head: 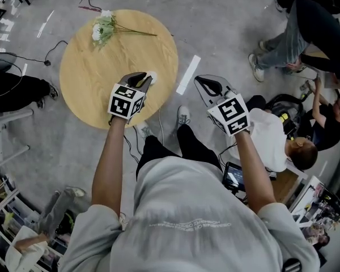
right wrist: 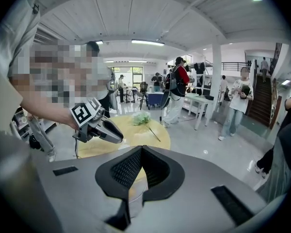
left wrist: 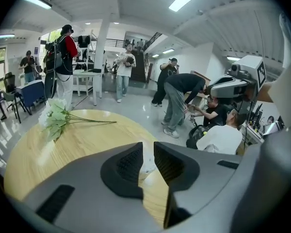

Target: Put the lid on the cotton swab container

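Observation:
A small pale thing [head: 152, 74] shows at the tip of my left gripper [head: 146, 79], over the near right edge of the round wooden table [head: 96, 89]. In the left gripper view the jaws of the left gripper [left wrist: 148, 154] stand a narrow gap apart. The pale thing [left wrist: 147, 166] shows through that gap, and I cannot tell whether the pads touch it. My right gripper [head: 201, 83] hangs off the table over the floor. In its own view the right gripper [right wrist: 142, 149] has its tips meeting, with nothing seen between them. No lid or container is clear enough to name.
A white artificial flower [head: 103, 30] lies at the table's far side. A white strip [head: 188, 74] and cables lie on the grey floor. A person in a white shirt [head: 272, 137] sits low at the right, and others stand or bend nearby [left wrist: 177, 98].

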Motion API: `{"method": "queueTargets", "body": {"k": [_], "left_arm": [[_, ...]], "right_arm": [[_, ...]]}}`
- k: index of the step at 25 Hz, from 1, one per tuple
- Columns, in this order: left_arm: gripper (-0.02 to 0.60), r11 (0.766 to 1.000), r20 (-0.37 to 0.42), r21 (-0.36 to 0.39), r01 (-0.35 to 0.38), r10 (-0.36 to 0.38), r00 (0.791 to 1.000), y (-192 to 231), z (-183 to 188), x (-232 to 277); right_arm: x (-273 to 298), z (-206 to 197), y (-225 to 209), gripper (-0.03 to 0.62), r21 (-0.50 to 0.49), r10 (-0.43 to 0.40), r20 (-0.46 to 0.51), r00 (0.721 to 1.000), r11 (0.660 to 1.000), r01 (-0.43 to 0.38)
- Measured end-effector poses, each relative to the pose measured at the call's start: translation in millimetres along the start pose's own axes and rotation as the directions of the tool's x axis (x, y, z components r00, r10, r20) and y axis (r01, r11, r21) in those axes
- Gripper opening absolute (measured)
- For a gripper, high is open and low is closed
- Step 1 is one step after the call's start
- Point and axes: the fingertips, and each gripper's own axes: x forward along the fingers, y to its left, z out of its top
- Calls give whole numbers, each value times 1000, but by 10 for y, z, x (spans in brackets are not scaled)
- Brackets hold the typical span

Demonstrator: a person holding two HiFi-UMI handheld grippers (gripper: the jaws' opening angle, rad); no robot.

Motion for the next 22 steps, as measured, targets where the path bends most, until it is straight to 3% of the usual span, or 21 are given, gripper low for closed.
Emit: {"method": "queueTargets", "body": {"k": [12, 22], "left_arm": [[81, 997, -142, 72, 36, -26, 990, -109, -251, 290], [72, 991, -140, 135, 7, 12, 990, -115, -258, 356]], "right_arm": [[-57, -159, -12, 26, 31, -11, -16, 1000, 999, 12], [-114, -265, -96, 26, 48, -45, -22, 999, 998, 46]]}}
